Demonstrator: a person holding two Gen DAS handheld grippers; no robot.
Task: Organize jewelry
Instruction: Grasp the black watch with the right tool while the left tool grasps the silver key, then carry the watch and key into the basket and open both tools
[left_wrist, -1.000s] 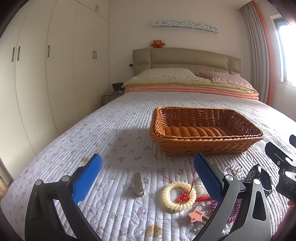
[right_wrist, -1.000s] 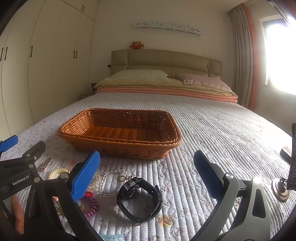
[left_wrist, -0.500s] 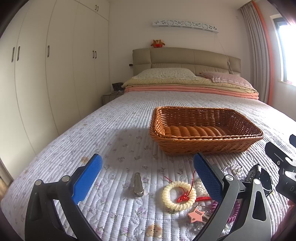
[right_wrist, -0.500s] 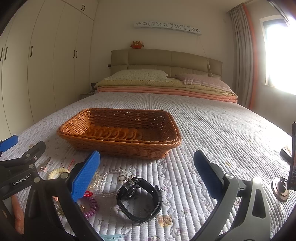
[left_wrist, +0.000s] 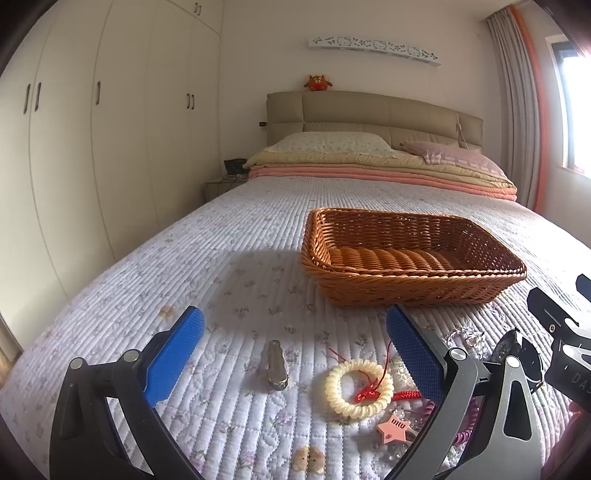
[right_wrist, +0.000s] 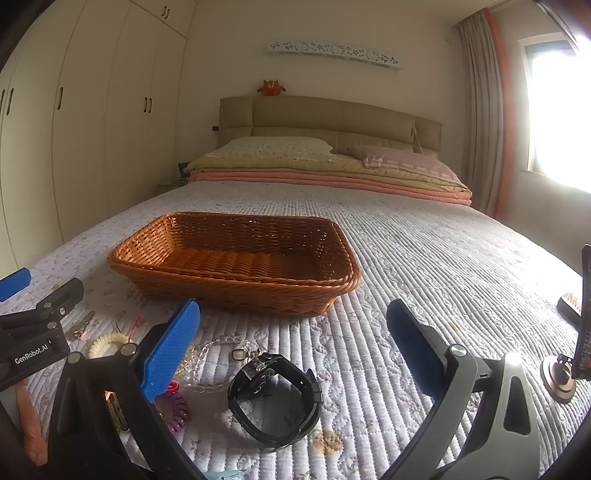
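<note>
An empty wicker basket (left_wrist: 410, 258) (right_wrist: 236, 258) sits mid-bed. Jewelry lies on the quilt in front of it: a silver hair clip (left_wrist: 274, 365), a cream spiral hair tie (left_wrist: 358, 387) with a red cord (left_wrist: 369, 393), a pink star clip (left_wrist: 393, 432), a purple spiral tie (right_wrist: 176, 410), a clear bead bracelet (right_wrist: 218, 354) and a black watch (right_wrist: 275, 398). My left gripper (left_wrist: 291, 354) is open just above the hair clip. My right gripper (right_wrist: 291, 350) is open over the watch and bracelet. Neither holds anything.
Folded blankets and pillows (left_wrist: 369, 162) lie by the headboard. Wardrobe doors (left_wrist: 92, 147) line the left wall. At the right edge of the right wrist view stand a phone on a small stand (right_wrist: 576, 350) and a dark brush (right_wrist: 569, 310).
</note>
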